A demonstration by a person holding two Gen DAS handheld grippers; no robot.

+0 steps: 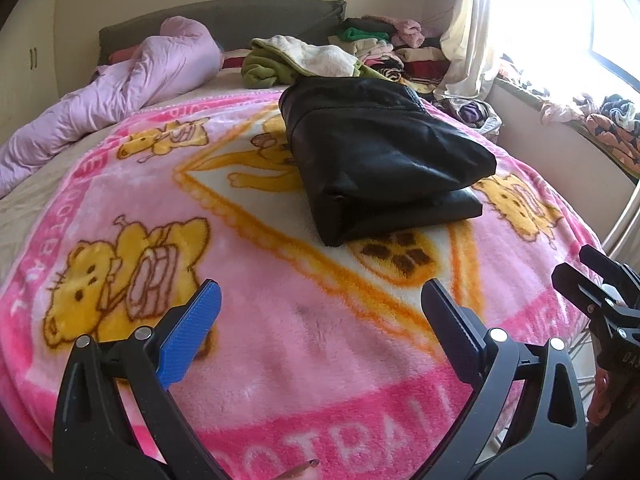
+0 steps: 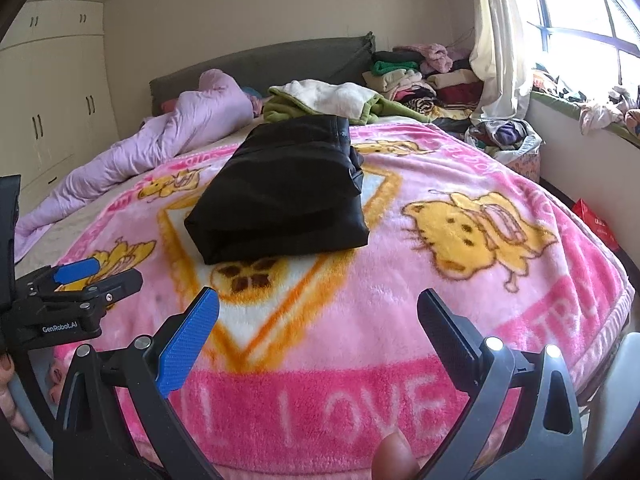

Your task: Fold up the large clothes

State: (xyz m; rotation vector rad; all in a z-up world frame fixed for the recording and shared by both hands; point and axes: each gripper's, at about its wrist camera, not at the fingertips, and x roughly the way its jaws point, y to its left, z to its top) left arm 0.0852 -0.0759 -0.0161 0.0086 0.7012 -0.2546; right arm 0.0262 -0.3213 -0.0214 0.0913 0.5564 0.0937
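Black folded garment (image 1: 380,160) lies lengthwise toward the headboard (image 1: 224,20).

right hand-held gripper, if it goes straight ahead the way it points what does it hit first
Most likely the folded black garment, which lies centred ahead of the open right hand-held gripper on the pink blanket. If it is angled downward, it could brush the blanket first; depth is unclear.

The near stretch of the pink blanket (image 2: 400,320) lay bare, open to a reach from the foot of the bed; the folded black garment (image 2: 280,188) took up its middle; beyond that a green-and-cream heap (image 2: 324,102) and a lilac quilt (image 2: 160,144) blocked the headboard end; stacked clothes (image 2: 420,76) crowded the window corner.
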